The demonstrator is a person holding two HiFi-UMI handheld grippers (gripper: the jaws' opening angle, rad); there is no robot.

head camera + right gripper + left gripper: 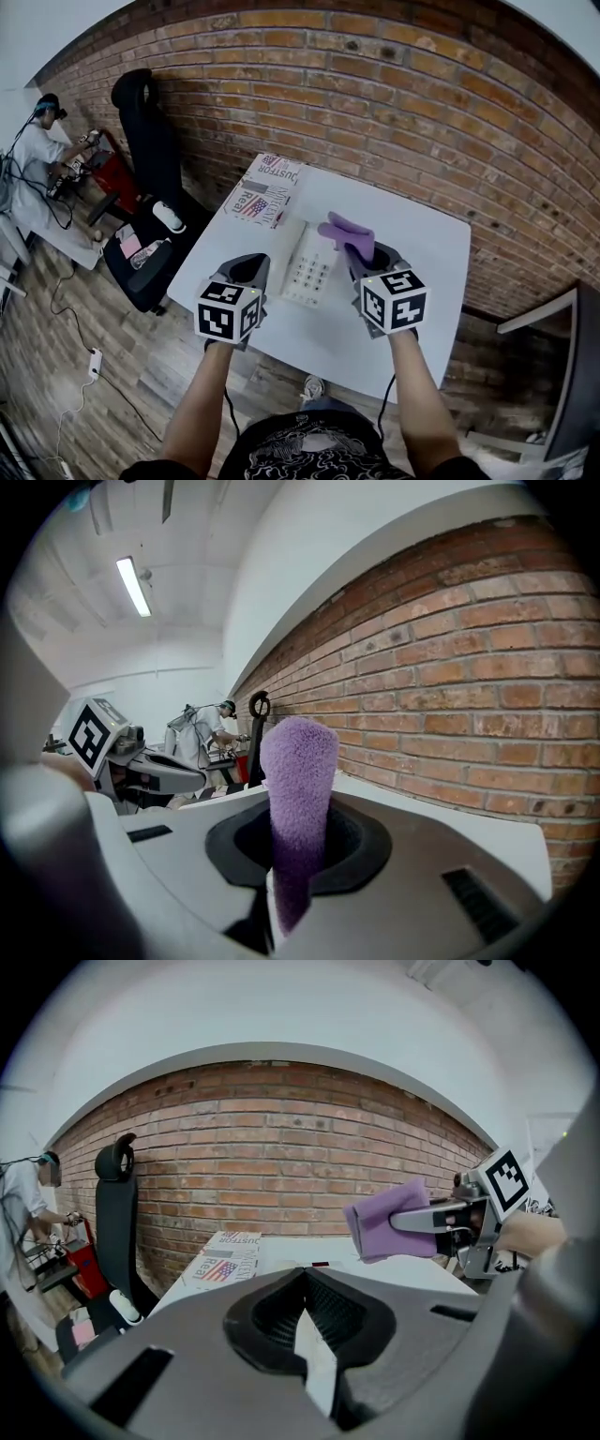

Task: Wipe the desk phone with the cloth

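Note:
A white desk phone (309, 264) lies on the white table (422, 244), between my two grippers in the head view. My right gripper (361, 251) hovers just right of the phone and is shut on a purple cloth (344, 232), which sticks up and forward from the jaws. In the right gripper view the cloth (298, 771) stands upright between the closed jaws. The left gripper (247, 274) hangs at the phone's left side, jaws shut with nothing in them (305, 1274). From the left gripper view the cloth (380, 1227) shows in the right gripper (417, 1222) above the table.
A printed cardboard box (265, 190) lies at the table's far left corner against the brick wall (375, 112). A black office chair (145, 141) stands left of the table, and a person (33, 169) works farther left. Another chair (572, 375) stands at the right.

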